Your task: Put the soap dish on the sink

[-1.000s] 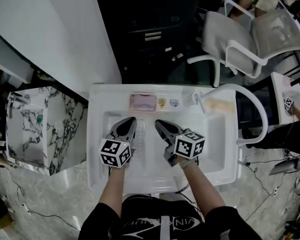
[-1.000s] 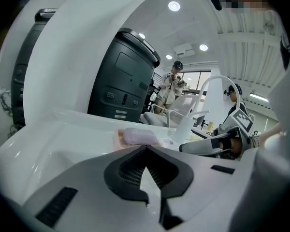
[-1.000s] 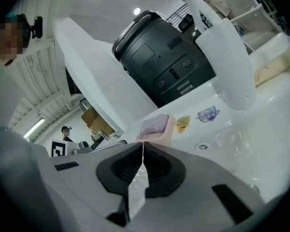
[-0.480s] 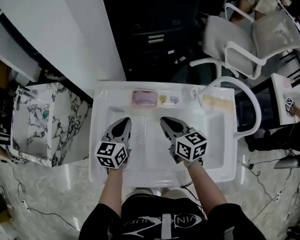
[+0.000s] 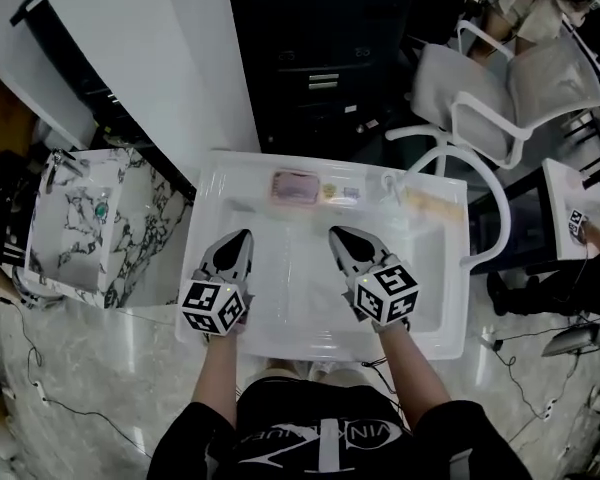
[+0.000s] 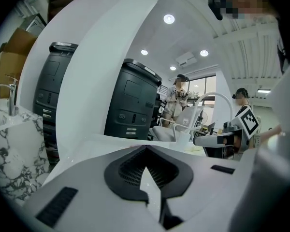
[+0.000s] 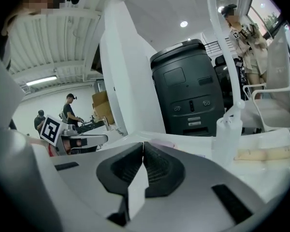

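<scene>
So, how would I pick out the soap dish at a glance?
Find the white sink mid-frame in the head view. Along its back ledge runs a row of small items; the soap dish is the leftmost, the only pink rectangle.

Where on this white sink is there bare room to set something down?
The sink has a bare back ledge left of the pink soap dish. The basin is free between the left gripper and right gripper. Right of the dish is crowded: small items, bottle, yellowish cloth.

The soap dish [image 5: 294, 186] lies at 12 o'clock on the back ledge of the sink [image 5: 242, 176]. At 6 o'clock, over its basin, the left hand-held gripper [image 5: 241, 236] is beside the right hand-held gripper [image 5: 336, 234]. A chair [image 5: 452, 83] stands behind at 2 o'clock.
</scene>
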